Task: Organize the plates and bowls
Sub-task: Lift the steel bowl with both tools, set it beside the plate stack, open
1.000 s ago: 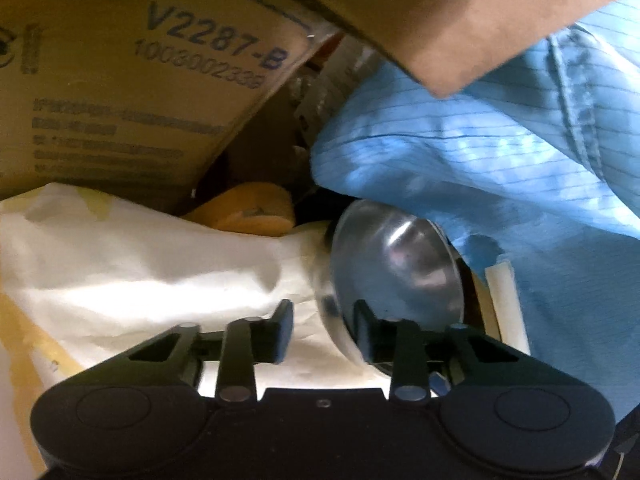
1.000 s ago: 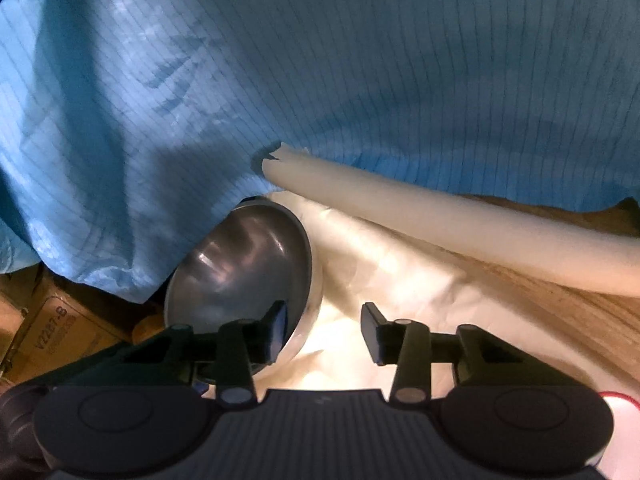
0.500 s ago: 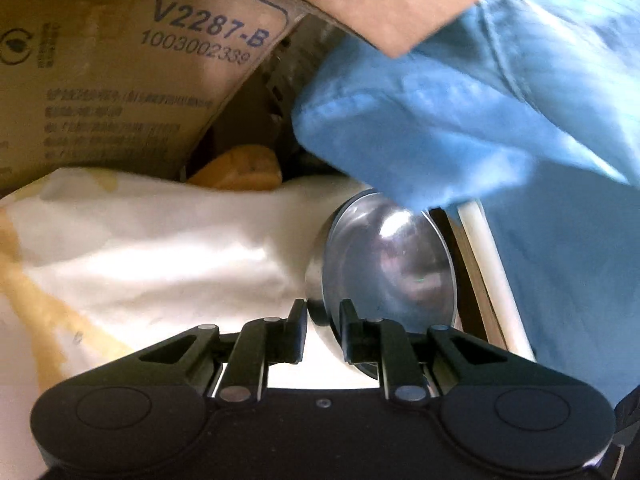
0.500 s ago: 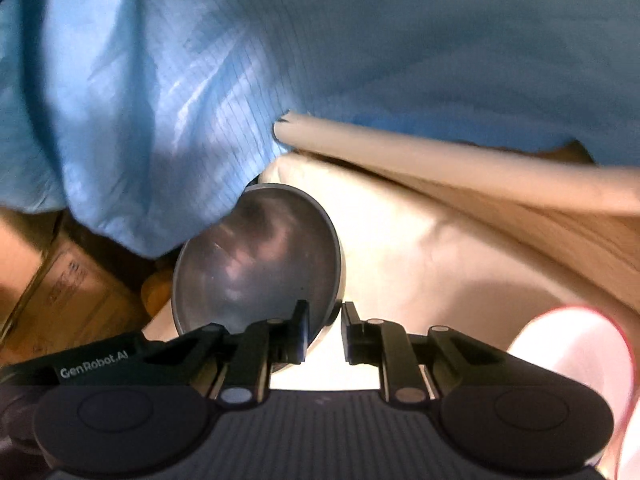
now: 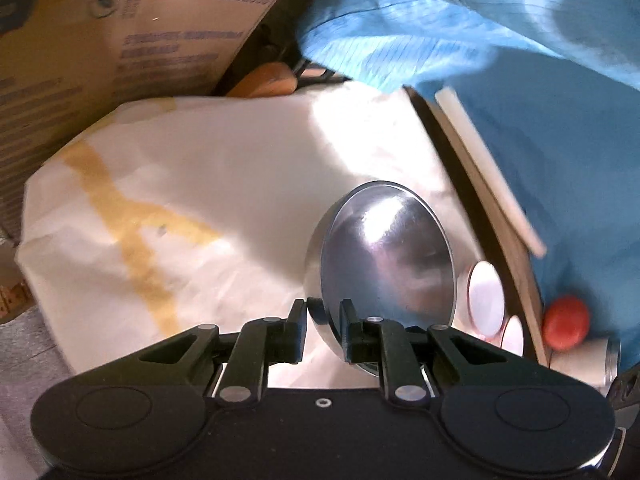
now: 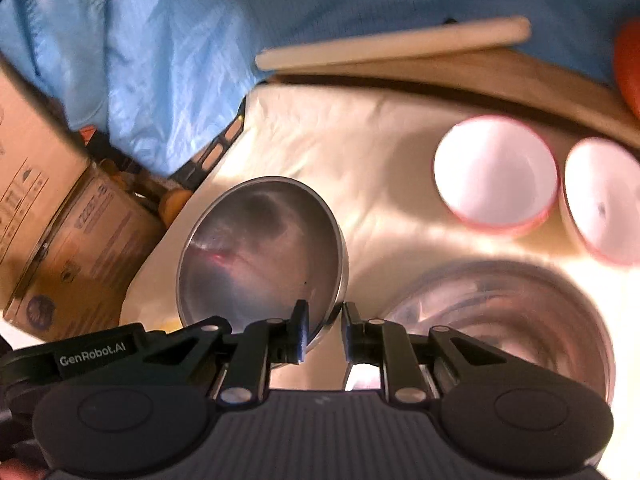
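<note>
Steel bowl (image 5: 384, 252) hangs tilted above the white-covered desk (image 5: 224, 184), each side of its rim pinched by the left gripper (image 5: 323, 328) and right gripper (image 6: 323, 330), likely to steady it. Two pink bowls (image 6: 496, 170) and a larger steel bowl (image 6: 516, 316) sit right of it, probably for nesting.

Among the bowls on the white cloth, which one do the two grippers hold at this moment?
The small steel bowl, clamped at its rim by the right gripper and the left gripper. The two pink bowls and the large steel bowl are untouched.
</note>
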### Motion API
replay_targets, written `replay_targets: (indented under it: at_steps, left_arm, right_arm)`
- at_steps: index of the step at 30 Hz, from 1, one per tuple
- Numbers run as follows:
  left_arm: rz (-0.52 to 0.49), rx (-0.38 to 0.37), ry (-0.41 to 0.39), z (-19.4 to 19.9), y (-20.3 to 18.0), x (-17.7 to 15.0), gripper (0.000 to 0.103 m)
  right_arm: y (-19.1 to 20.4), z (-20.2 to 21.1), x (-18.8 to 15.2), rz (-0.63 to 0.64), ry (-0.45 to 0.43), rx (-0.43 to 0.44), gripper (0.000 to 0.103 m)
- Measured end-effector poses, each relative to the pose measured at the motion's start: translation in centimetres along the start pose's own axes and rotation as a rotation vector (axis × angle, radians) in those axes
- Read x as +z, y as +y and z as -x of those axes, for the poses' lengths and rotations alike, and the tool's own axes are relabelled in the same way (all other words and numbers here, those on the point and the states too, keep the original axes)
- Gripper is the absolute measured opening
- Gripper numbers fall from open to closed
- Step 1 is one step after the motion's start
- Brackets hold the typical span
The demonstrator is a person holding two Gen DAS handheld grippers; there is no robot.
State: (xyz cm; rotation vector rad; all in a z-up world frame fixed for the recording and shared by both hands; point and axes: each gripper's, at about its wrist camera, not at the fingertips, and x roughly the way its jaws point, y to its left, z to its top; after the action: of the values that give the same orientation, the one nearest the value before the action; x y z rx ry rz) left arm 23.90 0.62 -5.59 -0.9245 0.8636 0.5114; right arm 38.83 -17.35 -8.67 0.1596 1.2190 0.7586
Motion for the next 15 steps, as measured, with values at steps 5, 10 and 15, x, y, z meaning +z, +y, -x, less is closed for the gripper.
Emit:
replay_targets:
  at_steps: [5,10,15]
  left_arm:
    - [-0.015,0.013,0.056,1.0,1.5,-0.5,0.018]
    - [-0.036,0.023,0.1,0.8,2.3,-0.3,0.018]
    - [-0.078,0.018,0.13,0.4,2.3,-0.1,0.018]
  right_arm:
    - [0.9,0.1,-1.8,-0.023,0.009,0.004,0.019]
    - [0.7,0.8,-3.4,-0.054,0.016,-0.009,0.02]
    - [0.6,0.8,-4.1,-0.091,0.005,-0.026,0.02]
